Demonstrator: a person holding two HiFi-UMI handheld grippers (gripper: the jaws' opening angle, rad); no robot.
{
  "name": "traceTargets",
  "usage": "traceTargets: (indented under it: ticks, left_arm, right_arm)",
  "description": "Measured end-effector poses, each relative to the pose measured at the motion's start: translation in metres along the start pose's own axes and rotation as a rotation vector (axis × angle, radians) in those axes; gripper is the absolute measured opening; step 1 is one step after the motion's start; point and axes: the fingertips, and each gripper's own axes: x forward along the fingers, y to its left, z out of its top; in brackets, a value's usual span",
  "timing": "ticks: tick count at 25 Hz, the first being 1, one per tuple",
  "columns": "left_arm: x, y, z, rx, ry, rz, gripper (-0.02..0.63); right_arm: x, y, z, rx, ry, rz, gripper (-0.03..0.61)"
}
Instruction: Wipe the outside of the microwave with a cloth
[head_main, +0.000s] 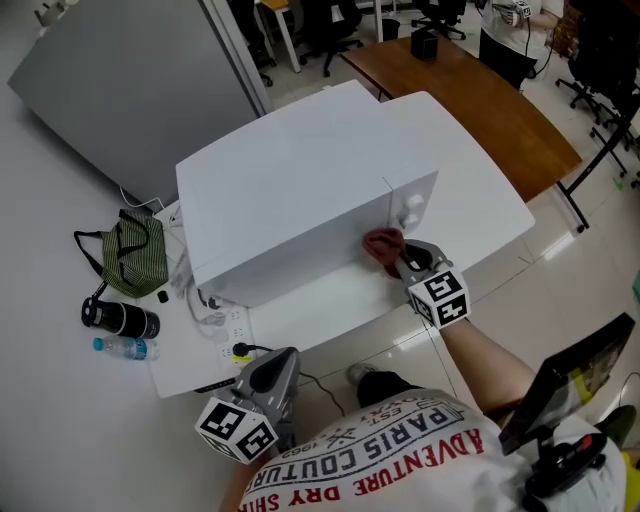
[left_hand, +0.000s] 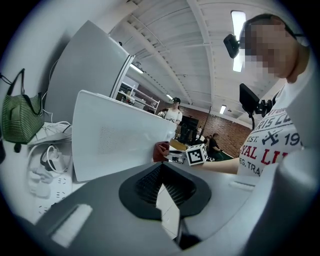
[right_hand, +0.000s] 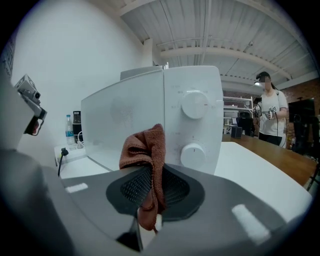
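Right claw (right_hand: 151, 176) clenches a nubby rust-red cloth (right_hand: 145, 147) at the boxy, smooth white microwave (right_hand: 131, 111); left claw (left_hand: 161, 171) clenched, empty.

White microwave (head_main: 300, 190), door shut, two knobs (head_main: 410, 208) on the right panel, sits square on the white table (head_main: 300, 310), set back from the near edge. Rust-brown cloth (head_main: 383, 245), bunched, clamped in the right gripper (head_main: 405, 262), low at the door/panel seam.
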Motion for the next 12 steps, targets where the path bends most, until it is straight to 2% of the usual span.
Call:
traceTargets:
  ticks: [6,12]
  left_arm:
    - [-0.022,0.009,0.009,-0.004,-0.055,0.019,0.006]
    - [-0.065,0.019,0.014,-0.023,-0.15,0.116,0.006]
  right_arm:
    - [-0.027,0.056,0.044,0.01,-0.08,0.111,0.043]
    - [-0.022,0.161,0.112,-0.021,-0.191,0.37,0.043]
